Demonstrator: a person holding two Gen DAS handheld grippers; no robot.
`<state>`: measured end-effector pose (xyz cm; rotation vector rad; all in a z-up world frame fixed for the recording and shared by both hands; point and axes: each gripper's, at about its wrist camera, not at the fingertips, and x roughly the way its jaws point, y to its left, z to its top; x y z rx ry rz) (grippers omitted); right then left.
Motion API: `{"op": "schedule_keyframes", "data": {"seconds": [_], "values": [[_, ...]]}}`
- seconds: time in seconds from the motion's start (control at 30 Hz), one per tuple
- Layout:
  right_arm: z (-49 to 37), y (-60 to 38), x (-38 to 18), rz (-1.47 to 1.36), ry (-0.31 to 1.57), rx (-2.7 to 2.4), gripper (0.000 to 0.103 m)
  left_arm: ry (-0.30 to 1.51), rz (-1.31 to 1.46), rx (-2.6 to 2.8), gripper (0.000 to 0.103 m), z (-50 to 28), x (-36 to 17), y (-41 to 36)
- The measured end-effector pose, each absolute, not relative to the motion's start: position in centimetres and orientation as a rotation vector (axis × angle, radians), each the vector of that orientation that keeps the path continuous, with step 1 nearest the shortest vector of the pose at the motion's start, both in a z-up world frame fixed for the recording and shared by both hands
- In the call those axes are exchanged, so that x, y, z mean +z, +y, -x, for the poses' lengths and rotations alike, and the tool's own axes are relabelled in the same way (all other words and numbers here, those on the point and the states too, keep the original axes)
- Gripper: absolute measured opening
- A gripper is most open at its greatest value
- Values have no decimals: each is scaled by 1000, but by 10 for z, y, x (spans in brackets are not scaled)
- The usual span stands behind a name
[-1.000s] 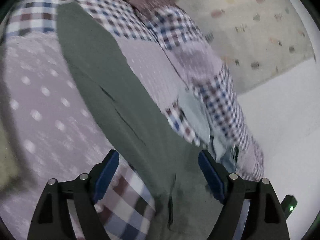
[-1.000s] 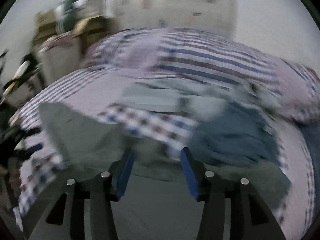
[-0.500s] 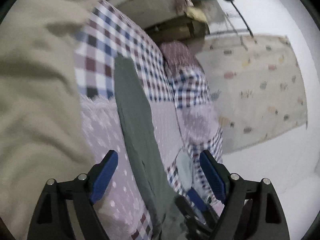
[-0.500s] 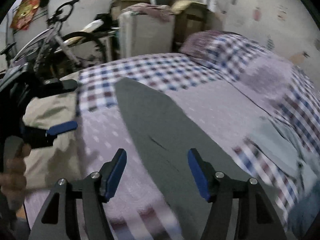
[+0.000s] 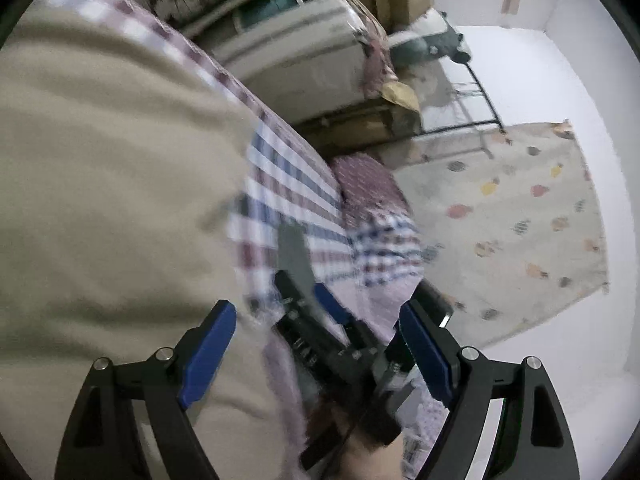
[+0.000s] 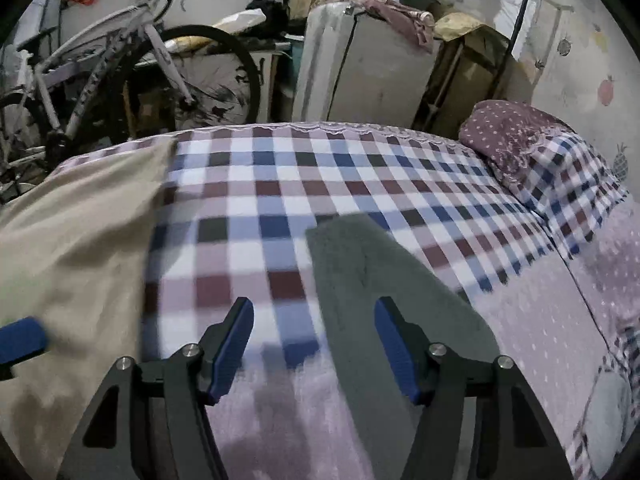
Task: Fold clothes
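From my left wrist camera, my left gripper (image 5: 316, 356) is spread wide and holds nothing. A second ago it looked down on a long grey-green garment (image 5: 295, 258) close below; now a beige cloth (image 5: 112, 200) fills the left half of the view, and the garment is only a narrow strip further off on the checked bedspread (image 5: 288, 184). My right gripper (image 5: 324, 312) shows between the fingers, low over that strip. Everything is blurred, so I am swinging fast.

From my right wrist camera, my right gripper (image 6: 314, 344) is also wide and empty. The view has turned from a heap of clothes to the far end of the bed: the garment (image 6: 384, 300) lies flat, its squared end just ahead of the fingers, the beige cloth (image 6: 76, 240) well to the left. A bicycle (image 6: 132, 60) stands behind.

I judge both grippers are travelling toward the garment's far end, likely to take it for a fold; how many folds it already carries, I cannot tell.
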<state>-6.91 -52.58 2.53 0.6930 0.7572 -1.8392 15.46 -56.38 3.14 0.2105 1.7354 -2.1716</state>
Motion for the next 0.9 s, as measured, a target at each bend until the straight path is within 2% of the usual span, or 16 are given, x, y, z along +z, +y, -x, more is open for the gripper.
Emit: {"op": "schedule_keyframes", "data": {"seconds": [0.1, 0.13, 0.2, 0.23, 0.27, 0.47, 0.63, 0.9], "values": [[82, -549, 13, -741, 750, -1857, 62, 1683, -229, -2145, 87, -161, 31, -572], [88, -555, 10, -761, 735, -1858, 55, 1665, -235, -2136, 87, -163, 30, -574], [102, -562, 7, -813, 690, -1874, 29, 1631, -247, -2117, 87, -167, 30, -580], [109, -563, 7, -841, 668, -1891, 5, 1613, -253, -2108, 87, -169, 30, -582], [115, -562, 8, -868, 640, -1901, 2, 1596, -258, -2099, 87, -171, 30, -585], [139, -516, 55, -883, 365, -1957, 2, 1623, -299, -2126, 87, -163, 26, -587], [149, -436, 124, -795, 193, -2052, 2, 1614, -449, -2283, 87, -128, 35, -566], [150, -261, 207, -695, -3, -2321, 2, 1226, -776, -2679, 87, -52, 61, -463]]}}
